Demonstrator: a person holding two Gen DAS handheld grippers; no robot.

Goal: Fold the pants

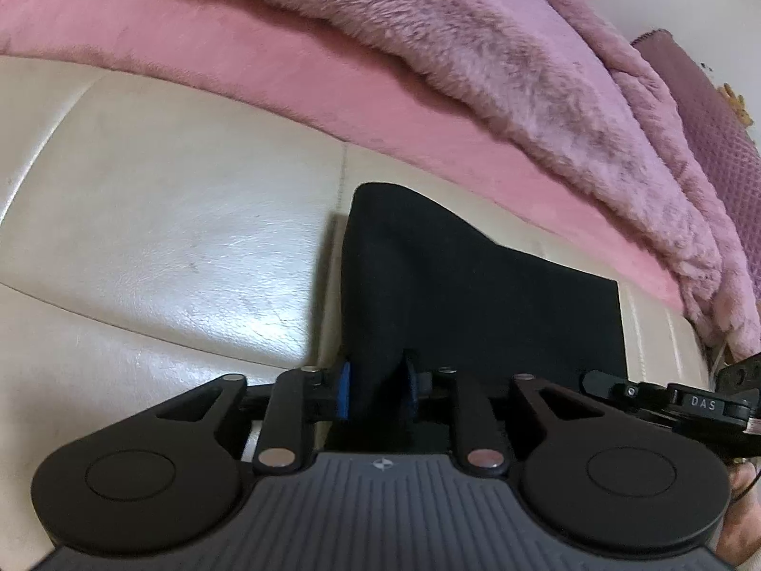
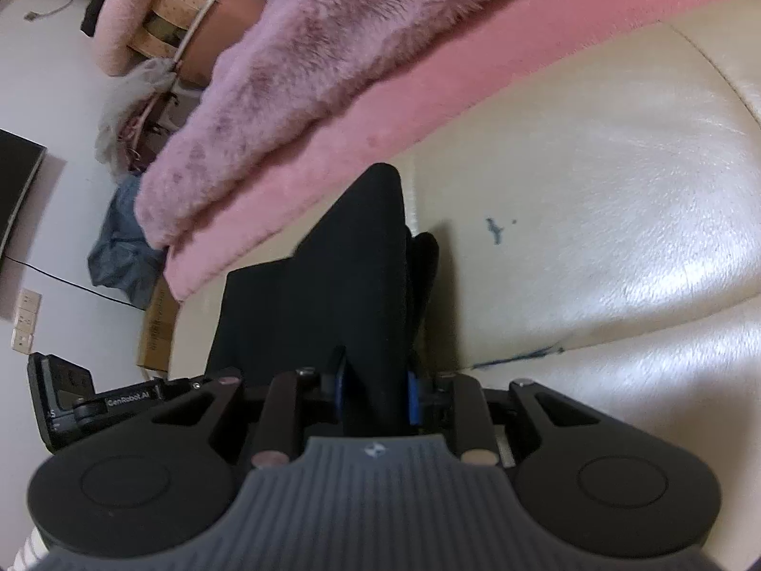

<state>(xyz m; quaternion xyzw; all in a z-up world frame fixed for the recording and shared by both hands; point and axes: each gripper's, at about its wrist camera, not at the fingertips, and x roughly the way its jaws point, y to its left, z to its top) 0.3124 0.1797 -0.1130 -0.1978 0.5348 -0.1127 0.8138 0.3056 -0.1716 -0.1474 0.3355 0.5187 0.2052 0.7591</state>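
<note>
The black pants [image 1: 466, 285] lie on a cream leather sofa seat [image 1: 166, 238], stretched between both grippers. My left gripper [image 1: 375, 395] is shut on one edge of the pants, the cloth pinched between its blue pads. In the right wrist view the pants [image 2: 333, 295] rise in a fold towards the camera, and my right gripper [image 2: 375, 399] is shut on that edge. The other gripper shows at the right edge of the left view [image 1: 689, 404] and at the left edge of the right view [image 2: 95, 404].
A pink cushion [image 1: 238, 62] with a fluffy mauve blanket [image 1: 523, 71] over it runs along the sofa's back. The right view shows the sofa seat [image 2: 594, 190] with blue ink marks [image 2: 494, 231], a cardboard box [image 2: 157, 328] and clutter on the floor.
</note>
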